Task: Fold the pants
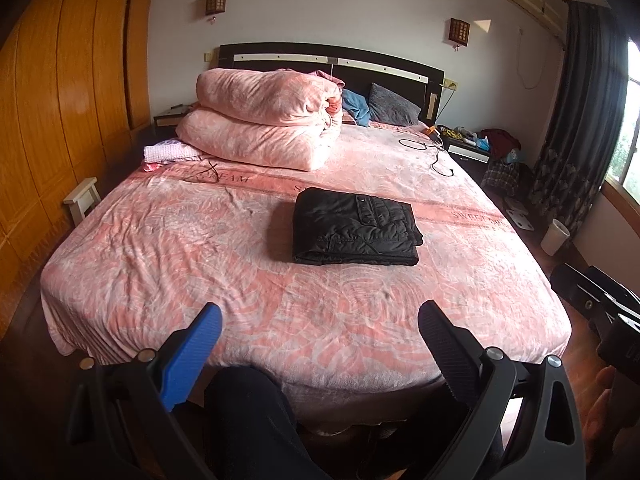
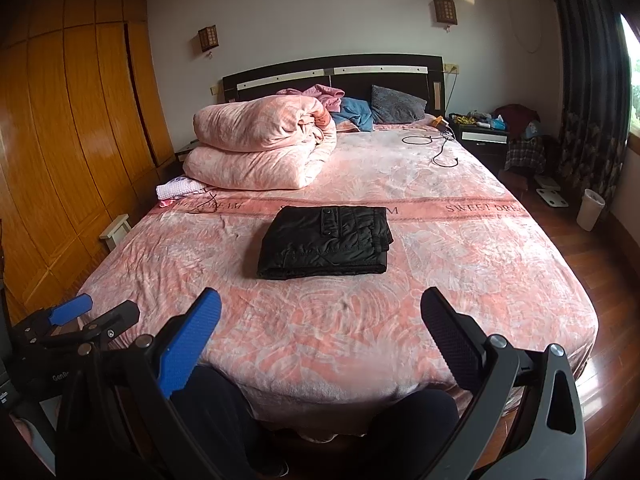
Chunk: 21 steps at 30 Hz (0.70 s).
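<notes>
Both grippers, left gripper (image 1: 320, 320) and right gripper (image 2: 320, 308), wide, empty | folded pants (image 2: 326, 242) | bedspread (image 2: 460, 264) reads, seemingly, "SWEET DREAM"

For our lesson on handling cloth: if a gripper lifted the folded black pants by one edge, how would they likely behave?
The black pants would probably sag and unfold, since they lie in loose stacked layers. Their quilted, slightly shiny fabric suggests they are light and perhaps slippery.

pants (image 1: 354, 226) mid-bed (image 1: 160, 248); quilt (image 1: 264, 120) behind, left.
</notes>
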Each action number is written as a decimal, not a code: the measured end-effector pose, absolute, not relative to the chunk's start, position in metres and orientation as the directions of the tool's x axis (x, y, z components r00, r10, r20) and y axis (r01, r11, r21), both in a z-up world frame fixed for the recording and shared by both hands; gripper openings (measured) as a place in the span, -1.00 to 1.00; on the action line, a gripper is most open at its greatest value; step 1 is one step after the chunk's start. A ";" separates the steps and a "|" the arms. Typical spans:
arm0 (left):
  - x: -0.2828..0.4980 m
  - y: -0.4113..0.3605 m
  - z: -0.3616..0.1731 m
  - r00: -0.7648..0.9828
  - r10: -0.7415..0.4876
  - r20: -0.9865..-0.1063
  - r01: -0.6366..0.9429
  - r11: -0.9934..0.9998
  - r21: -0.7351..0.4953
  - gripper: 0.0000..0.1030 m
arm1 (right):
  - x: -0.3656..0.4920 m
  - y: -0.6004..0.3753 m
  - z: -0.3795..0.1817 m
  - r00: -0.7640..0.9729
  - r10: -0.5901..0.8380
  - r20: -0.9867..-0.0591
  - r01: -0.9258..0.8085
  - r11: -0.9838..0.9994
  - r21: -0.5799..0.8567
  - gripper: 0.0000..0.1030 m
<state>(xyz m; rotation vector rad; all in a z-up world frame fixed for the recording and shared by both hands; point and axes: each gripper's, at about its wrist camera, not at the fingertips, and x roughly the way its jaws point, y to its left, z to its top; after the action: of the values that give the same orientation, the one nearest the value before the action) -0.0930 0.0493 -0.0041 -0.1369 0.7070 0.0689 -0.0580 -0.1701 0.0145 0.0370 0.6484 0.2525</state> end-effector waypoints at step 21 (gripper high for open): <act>-0.094 0.053 -0.002 0.756 -0.021 -0.655 -0.088 0.987 -0.134 0.92 | -0.057 -0.171 0.012 0.763 0.247 -0.597 -0.224 0.968 0.114 0.94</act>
<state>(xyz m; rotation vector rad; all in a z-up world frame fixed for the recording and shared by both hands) -0.0937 0.0531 -0.0019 -0.1603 0.7139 0.0369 -0.0573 -0.1712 0.0115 0.0366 0.6546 0.2556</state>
